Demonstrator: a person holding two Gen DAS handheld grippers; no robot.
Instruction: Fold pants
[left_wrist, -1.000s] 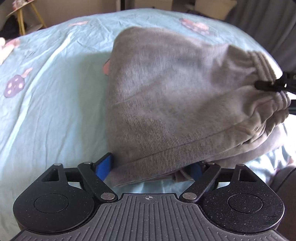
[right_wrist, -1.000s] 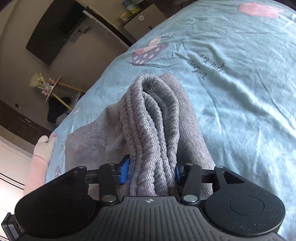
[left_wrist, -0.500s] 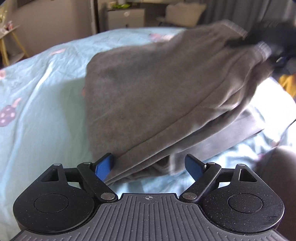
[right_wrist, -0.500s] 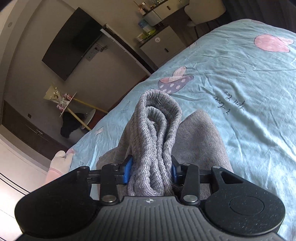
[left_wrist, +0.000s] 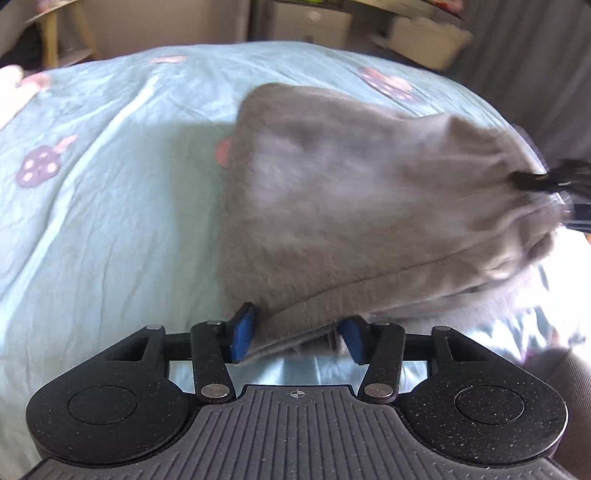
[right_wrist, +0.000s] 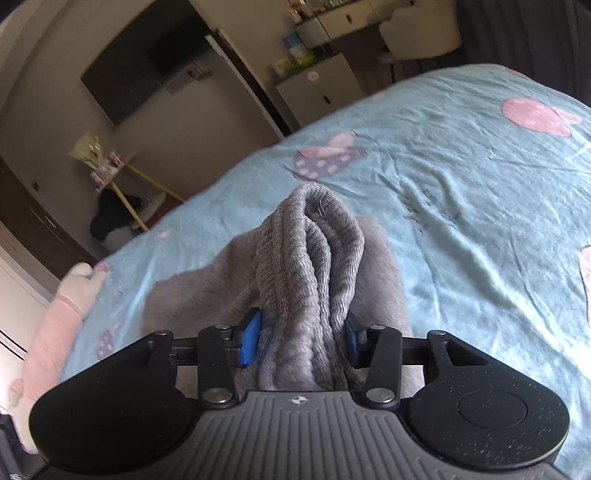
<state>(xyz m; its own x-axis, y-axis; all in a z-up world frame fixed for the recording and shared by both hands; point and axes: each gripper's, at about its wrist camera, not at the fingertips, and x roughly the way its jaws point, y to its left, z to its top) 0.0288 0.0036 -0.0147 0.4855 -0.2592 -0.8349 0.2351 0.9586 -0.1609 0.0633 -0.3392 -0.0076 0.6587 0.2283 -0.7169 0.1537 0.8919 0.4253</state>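
We note the grey sweatpants (left_wrist: 351, 206), a soft fleecy knit, lying folded in a bulky heap on the bed, with the ribbed elastic waistband (right_wrist: 314, 266) bunched into thick upright ridges. The left gripper (left_wrist: 297, 338) has a hem edge of the fabric between its blue pads, its jaws closing on it; whether both pads press we cannot tell for certain. The right gripper (right_wrist: 300, 338) has the gathered waistband between its blue pads, its jaws opening. The light blue bedsheet (left_wrist: 110, 192) is wrinkled and printed with pink and purple mushroom shapes. Beyond the bed we record a dark wall-mounted television (right_wrist: 144, 62), a white cabinet (right_wrist: 317, 88), grey curtains (left_wrist: 535, 55) and a pink plush toy (right_wrist: 62, 314) at the bed's edge.
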